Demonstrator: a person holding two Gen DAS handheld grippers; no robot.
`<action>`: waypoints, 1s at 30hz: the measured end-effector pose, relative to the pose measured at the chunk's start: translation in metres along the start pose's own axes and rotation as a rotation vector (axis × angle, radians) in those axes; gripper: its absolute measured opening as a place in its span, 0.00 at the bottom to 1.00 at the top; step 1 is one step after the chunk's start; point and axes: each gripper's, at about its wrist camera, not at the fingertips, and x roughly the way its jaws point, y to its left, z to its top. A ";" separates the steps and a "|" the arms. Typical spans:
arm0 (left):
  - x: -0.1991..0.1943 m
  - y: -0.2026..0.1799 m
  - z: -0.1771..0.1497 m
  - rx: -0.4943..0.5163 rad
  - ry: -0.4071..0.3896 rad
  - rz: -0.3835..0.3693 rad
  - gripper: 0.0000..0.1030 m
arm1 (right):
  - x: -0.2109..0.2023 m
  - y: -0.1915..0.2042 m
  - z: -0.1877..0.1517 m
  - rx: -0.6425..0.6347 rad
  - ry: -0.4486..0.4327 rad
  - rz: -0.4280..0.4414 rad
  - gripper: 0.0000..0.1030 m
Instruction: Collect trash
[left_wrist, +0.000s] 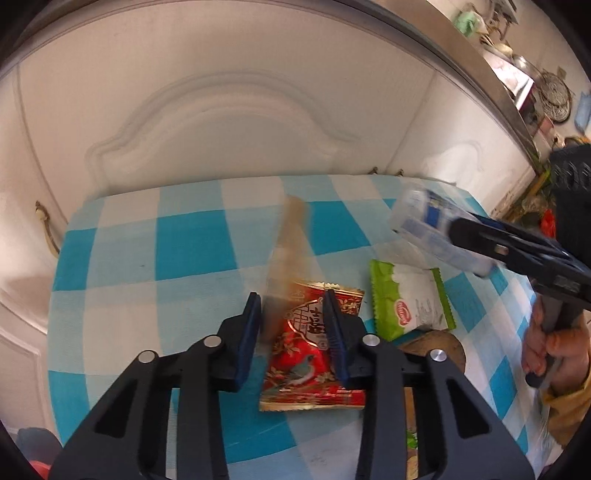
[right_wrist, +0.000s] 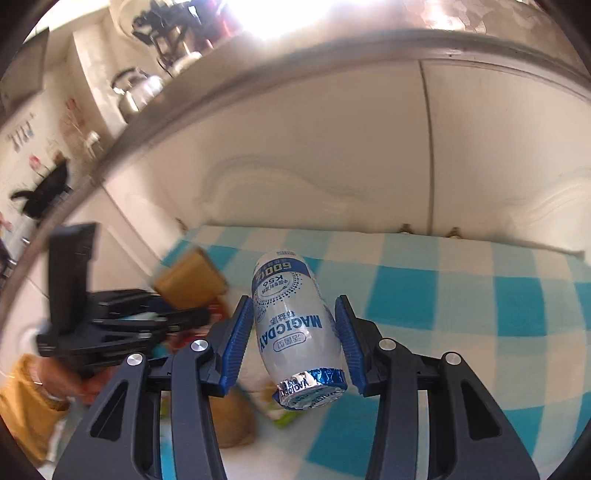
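In the left wrist view my left gripper (left_wrist: 291, 306) holds a blurred brown, flat piece (left_wrist: 290, 243) against its left finger, above a red snack wrapper (left_wrist: 310, 350) on the checked cloth (left_wrist: 192, 251); its jaws stand apart. A green-and-white wrapper (left_wrist: 410, 302) lies to the right. My right gripper (right_wrist: 293, 314) holds a white-and-blue MAGICDAY bottle (right_wrist: 295, 328) between its fingers, lifted over the cloth. The bottle (left_wrist: 436, 225) and right gripper also show at the right of the left wrist view. The brown piece (right_wrist: 190, 282) shows blurred in the right wrist view.
A brown round object (left_wrist: 436, 343) lies beside the green wrapper. White cabinet doors (left_wrist: 229, 122) stand behind the table, under a steel counter edge (left_wrist: 480, 70). A black basket (left_wrist: 570, 173) sits at the far right.
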 end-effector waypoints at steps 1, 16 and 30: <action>0.001 -0.003 0.000 0.010 0.005 -0.005 0.35 | 0.005 -0.001 0.000 -0.009 0.012 -0.012 0.46; -0.003 -0.052 -0.023 0.146 0.020 -0.019 0.36 | 0.017 0.015 -0.031 -0.067 0.131 0.116 0.43; -0.050 -0.123 -0.107 0.167 0.036 -0.082 0.36 | -0.069 0.037 -0.119 -0.033 0.140 0.114 0.43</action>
